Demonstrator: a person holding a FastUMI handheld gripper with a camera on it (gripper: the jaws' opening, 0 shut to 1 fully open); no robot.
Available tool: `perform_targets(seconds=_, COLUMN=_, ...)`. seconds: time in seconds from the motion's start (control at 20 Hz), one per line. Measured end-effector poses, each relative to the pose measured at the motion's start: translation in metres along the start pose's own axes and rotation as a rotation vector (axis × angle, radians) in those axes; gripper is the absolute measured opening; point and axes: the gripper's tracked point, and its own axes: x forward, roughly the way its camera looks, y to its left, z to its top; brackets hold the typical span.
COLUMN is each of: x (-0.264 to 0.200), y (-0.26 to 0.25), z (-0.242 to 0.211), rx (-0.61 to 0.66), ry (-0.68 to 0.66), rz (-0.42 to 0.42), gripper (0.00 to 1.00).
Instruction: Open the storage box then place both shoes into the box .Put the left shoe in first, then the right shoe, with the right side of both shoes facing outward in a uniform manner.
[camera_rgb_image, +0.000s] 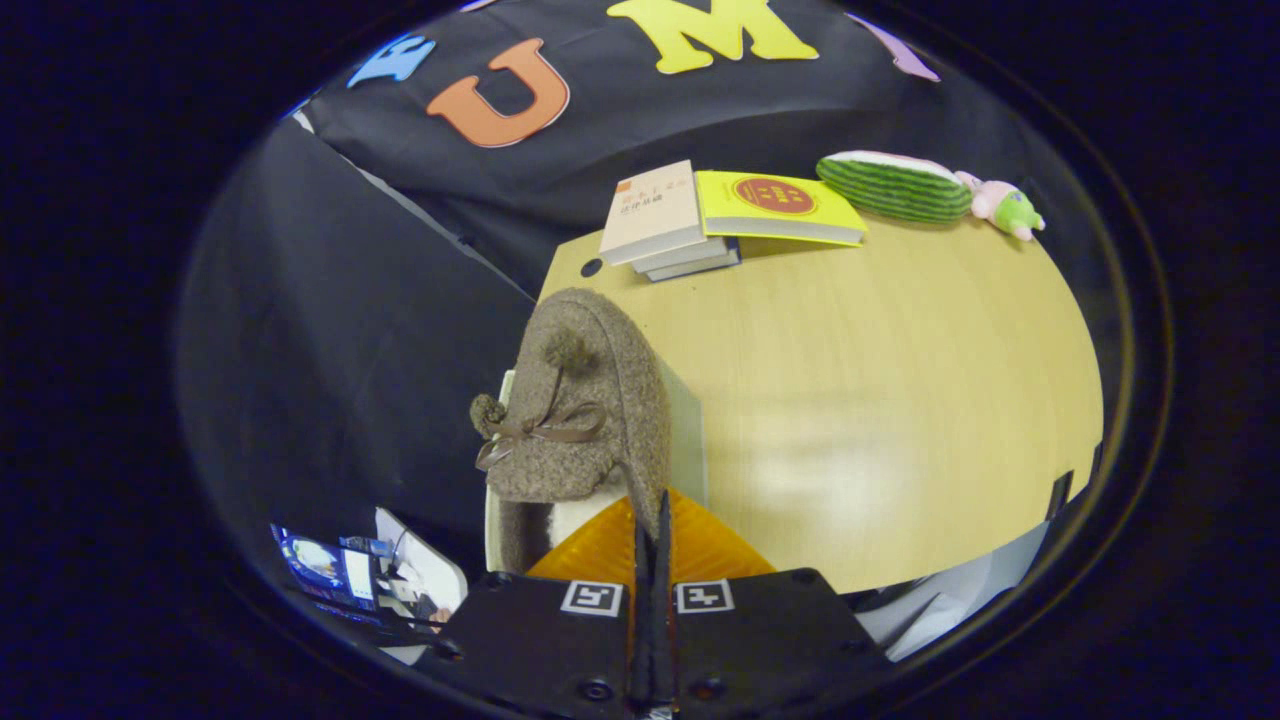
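The gripper (655, 540) is holding a brown felt shoe (585, 400) off the pale wooden surface (860, 400), its two orange fingers (600, 550) pressed close together with what appears to be the shoe's rear edge pinched between them, though the contact point itself is hard to make out. The jaws are sitting nearly closed, leaving only a thin dark slit between the pads. The shoe is hanging sideways just ahead of the fingers, its toe pointing away toward the far end of the surface, its ribbon bow (540, 430) and two pompoms facing the black booth wall, and its pale sole (685, 420) turned toward the open wood. Well beyond the shoe, a stack of books (660, 220) is lying at the surface's far edge, touching a yellow book (775, 205) beside it. Near those, a watermelon-slice plush (890, 185) and a small pink and green plush toy (1005, 208) are resting together at the far corner.
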Motion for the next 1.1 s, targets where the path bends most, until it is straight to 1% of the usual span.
perform_targets(seconds=0.15, x=0.018, y=0.015, z=-0.010, rx=-0.018, ry=-0.010, rz=-0.032, gripper=0.06)
perform_targets(seconds=0.35, x=0.039, y=0.028, z=-0.023, rx=0.008, ry=-0.036, rz=-0.032, gripper=0.06)
perform_targets(seconds=0.45, x=0.047, y=0.024, z=-0.026, rx=0.018, ry=-0.072, rz=-0.058, gripper=0.06)
perform_targets(seconds=0.6, x=0.053, y=0.015, z=-0.026, rx=0.000, ry=-0.157, rz=-0.114, gripper=0.06)
perform_targets(seconds=0.8, x=0.062, y=0.010, z=-0.038, rx=-0.024, ry=-0.190, rz=-0.152, gripper=0.06)
perform_targets(seconds=0.9, x=0.068, y=0.008, z=-0.043, rx=-0.027, ry=-0.193, rz=-0.153, gripper=0.06)
perform_targets(seconds=1.0, x=0.071, y=0.011, z=-0.044, rx=-0.023, ry=-0.204, rz=-0.131, gripper=0.07)
perform_targets(seconds=1.05, x=0.072, y=0.012, z=-0.044, rx=-0.020, ry=-0.214, rz=-0.117, gripper=0.08)
perform_targets(seconds=1.1, x=0.072, y=0.016, z=-0.043, rx=-0.019, ry=-0.226, rz=-0.095, gripper=0.15)
